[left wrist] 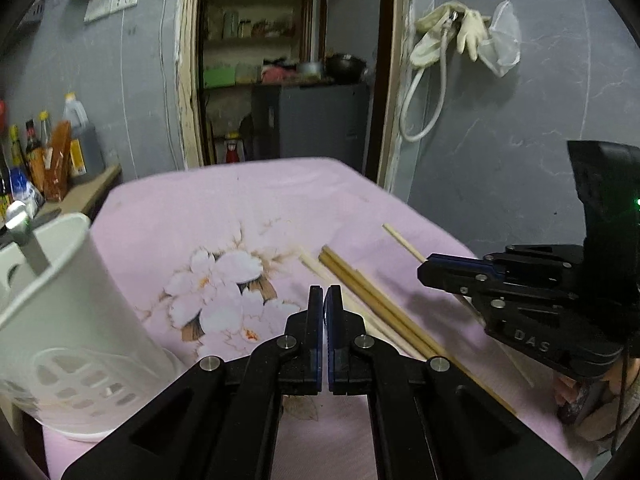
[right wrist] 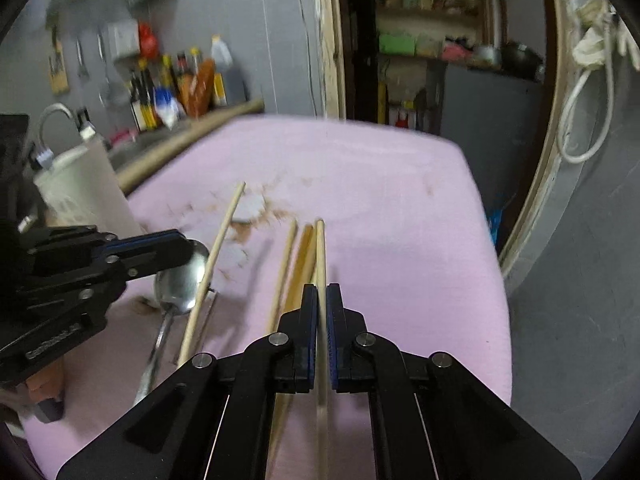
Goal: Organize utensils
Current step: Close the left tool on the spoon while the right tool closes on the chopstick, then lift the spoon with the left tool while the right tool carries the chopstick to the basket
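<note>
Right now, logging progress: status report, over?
Right tool shut on pale chopstick. Left tool shut, empty. Other chopsticks, spoon on cloth; holder unobstructed.

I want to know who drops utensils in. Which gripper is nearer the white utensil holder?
Left. The left gripper is shut just beside the white utensil holder; the right gripper sits farther off, shut on a chopstick.

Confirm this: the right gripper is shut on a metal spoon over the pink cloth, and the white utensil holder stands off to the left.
Wrong on one point: the right gripper is shut on a light wooden chopstick, not the spoon, which lies on the pink cloth. The right wrist view shows it. The white utensil holder is on the left.
</note>
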`<state>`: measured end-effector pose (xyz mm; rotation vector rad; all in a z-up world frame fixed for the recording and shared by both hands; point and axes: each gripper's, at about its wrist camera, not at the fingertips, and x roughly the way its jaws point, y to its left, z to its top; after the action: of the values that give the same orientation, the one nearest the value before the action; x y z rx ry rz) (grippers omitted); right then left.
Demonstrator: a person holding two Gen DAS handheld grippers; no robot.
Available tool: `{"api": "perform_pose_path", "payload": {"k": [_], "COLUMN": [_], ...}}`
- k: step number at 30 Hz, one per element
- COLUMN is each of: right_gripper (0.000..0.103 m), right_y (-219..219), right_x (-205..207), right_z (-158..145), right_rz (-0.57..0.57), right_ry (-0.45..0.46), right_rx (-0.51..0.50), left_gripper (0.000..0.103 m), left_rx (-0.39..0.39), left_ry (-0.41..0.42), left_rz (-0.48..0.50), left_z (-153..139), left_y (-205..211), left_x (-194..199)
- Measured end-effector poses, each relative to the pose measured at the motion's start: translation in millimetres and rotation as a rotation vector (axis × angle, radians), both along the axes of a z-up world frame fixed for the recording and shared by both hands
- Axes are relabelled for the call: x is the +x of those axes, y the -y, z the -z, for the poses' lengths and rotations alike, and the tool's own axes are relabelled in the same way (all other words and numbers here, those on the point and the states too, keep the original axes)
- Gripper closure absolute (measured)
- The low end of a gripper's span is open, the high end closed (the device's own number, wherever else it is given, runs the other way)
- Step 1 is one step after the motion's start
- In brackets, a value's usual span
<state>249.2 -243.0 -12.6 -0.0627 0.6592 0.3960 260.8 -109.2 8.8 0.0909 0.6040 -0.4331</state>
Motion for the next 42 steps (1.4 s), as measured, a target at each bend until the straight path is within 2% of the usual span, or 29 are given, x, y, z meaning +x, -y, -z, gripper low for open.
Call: {"api": "perform_pose_path", "payload": {"k": [3,9,15,18,24,27,35,42], "right_gripper": [0.1,0.1,0.1,0.1,0.1,0.1,0.1,0.1], "right_y": [-0.5,-0.8,3.4,-2.0,-29.5,-42.3,-92.8,-139.4], "right_x": [-16.2,-28.0,-43.1,-51.6,-67.1,-68.4,-55.3,-35.0], "right_z": [-10.5,-19.4,-42.8,-55.6,-88.1,-103.1,-135.7,-143.2], "right_rz": [0.0,0.004,0.014,0.017,-0.005,-0.03,-0.126,-0.187], "right_ry": [0.067,0.121,0.251,0.341,0.533,0.589,0.668,0.709], "right_rx": [0.039,0.077,0.195,0.217,0.264,0.31,0.442,0.521], "left_gripper": [0.103,0.103,0.103,0.103,0.103,0.103,0.103,0.103], "left_rx": [-0.033,-0.063,-0.085,-0.073,-0.062,-0.063,-0.074,-0.063], "left_ry": [0.022,0.042,0.164,0.218,0.324,0.365,0.445,0.478], "left_rz": [0.022,0.016,-0.035,-0.066,-0.138,-0.18,-0.324,-0.484], "left_z": [-6.8,-18.0,-47.6,-63.4,-95.8,-111.1,-144.4,-151.3], "left_y": [-3.8,-15.1,-27.9,-33.3,-61.7,-83.5,-151.5,-207.0], "left_x": [-5.7,-17.4,-33.4,-38.7,-49.1,-54.6,-67.0,-68.6]}}
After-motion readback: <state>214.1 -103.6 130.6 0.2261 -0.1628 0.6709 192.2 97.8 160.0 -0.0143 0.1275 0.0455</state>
